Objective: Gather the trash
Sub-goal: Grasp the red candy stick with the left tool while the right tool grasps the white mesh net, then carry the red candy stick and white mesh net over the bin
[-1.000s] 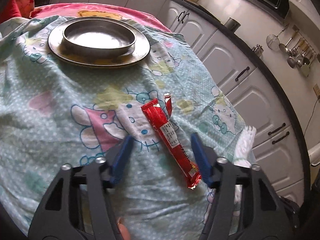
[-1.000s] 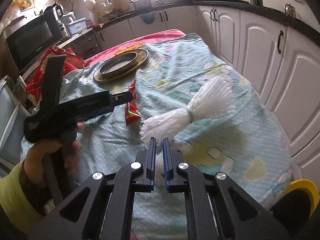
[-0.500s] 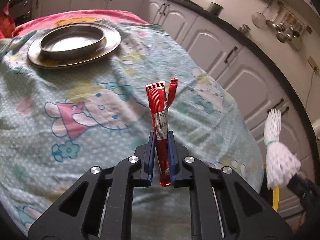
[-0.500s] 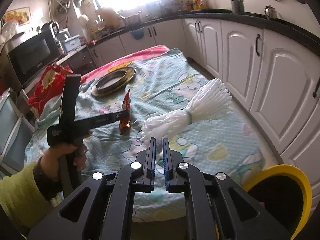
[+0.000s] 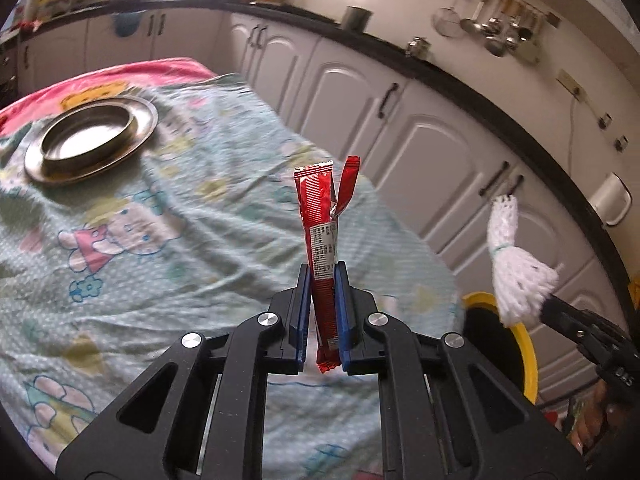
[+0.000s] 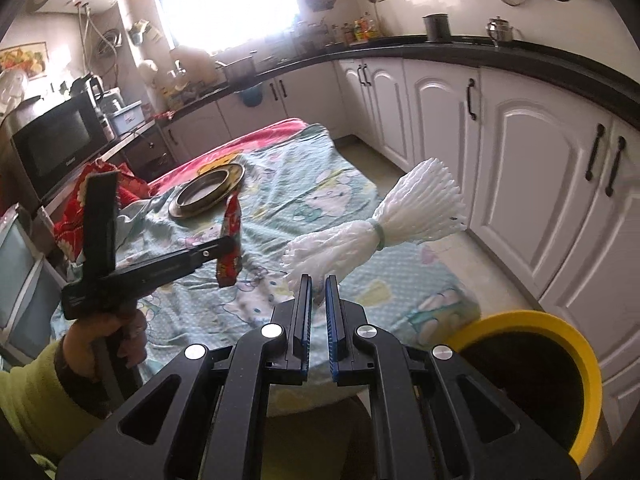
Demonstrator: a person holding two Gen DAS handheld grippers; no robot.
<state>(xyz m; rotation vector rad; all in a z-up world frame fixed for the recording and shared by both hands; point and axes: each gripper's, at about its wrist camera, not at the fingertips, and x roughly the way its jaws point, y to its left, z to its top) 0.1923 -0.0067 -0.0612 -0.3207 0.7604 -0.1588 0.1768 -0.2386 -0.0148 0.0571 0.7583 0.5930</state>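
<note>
My left gripper [image 5: 323, 276] is shut on a long red snack wrapper [image 5: 322, 216] and holds it upright above the table's near edge; it also shows in the right wrist view [image 6: 230, 240]. My right gripper [image 6: 316, 286] is shut on the end of a white foam net bundle [image 6: 384, 220], held in the air past the table's corner; the bundle also shows in the left wrist view [image 5: 514, 264]. A yellow-rimmed black bin [image 6: 528, 364] stands on the floor below to the right, also in the left wrist view [image 5: 524, 356].
A metal bowl on a metal plate [image 5: 90, 142] sits at the far end of the table, which is covered by a teal cartoon cloth [image 5: 140, 240]. White cabinets [image 6: 520, 160] under a black counter run along the right. A microwave [image 6: 52, 144] stands at the left.
My left gripper closed on the red wrapper and lifted it off the cloth. Both grippers have moved back from the table toward the bin, each with its load.
</note>
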